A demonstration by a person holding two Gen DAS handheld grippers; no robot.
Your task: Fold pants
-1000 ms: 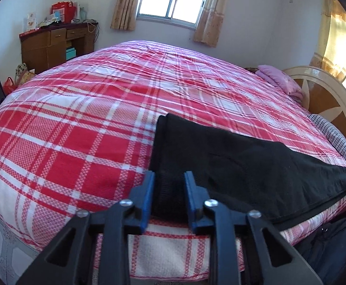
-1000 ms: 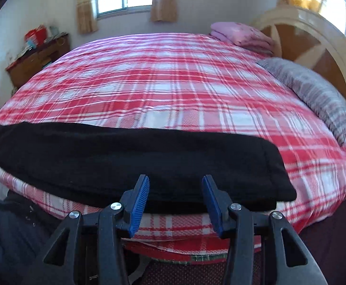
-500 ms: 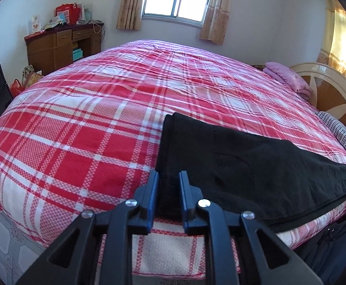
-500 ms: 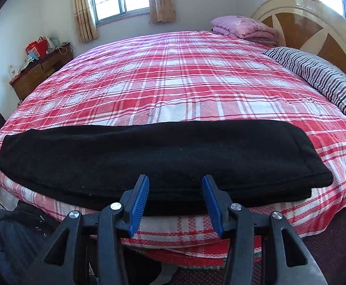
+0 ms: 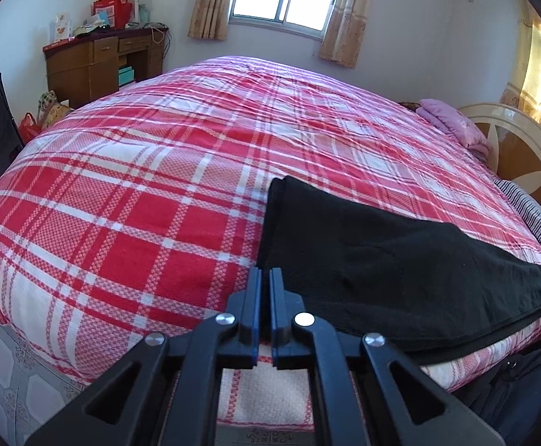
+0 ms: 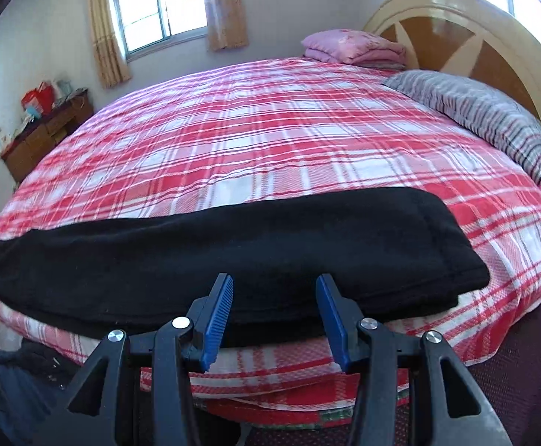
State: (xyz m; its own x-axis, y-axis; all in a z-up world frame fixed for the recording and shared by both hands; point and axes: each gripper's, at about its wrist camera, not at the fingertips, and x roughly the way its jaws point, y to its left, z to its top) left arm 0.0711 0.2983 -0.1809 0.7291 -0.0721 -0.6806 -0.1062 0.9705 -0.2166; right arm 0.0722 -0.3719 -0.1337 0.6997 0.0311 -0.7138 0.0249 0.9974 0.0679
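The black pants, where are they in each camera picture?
Left wrist view: the black pants lie lower right on the red plaid bed, their near corner at the left gripper.
Right wrist view: the black pants stretch across the middle, beyond the right gripper.
Shared landmark: the folded pink blanket.

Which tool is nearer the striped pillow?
Right. The right tool faces the pants toward the striped pillow; the left tool is at their far end.
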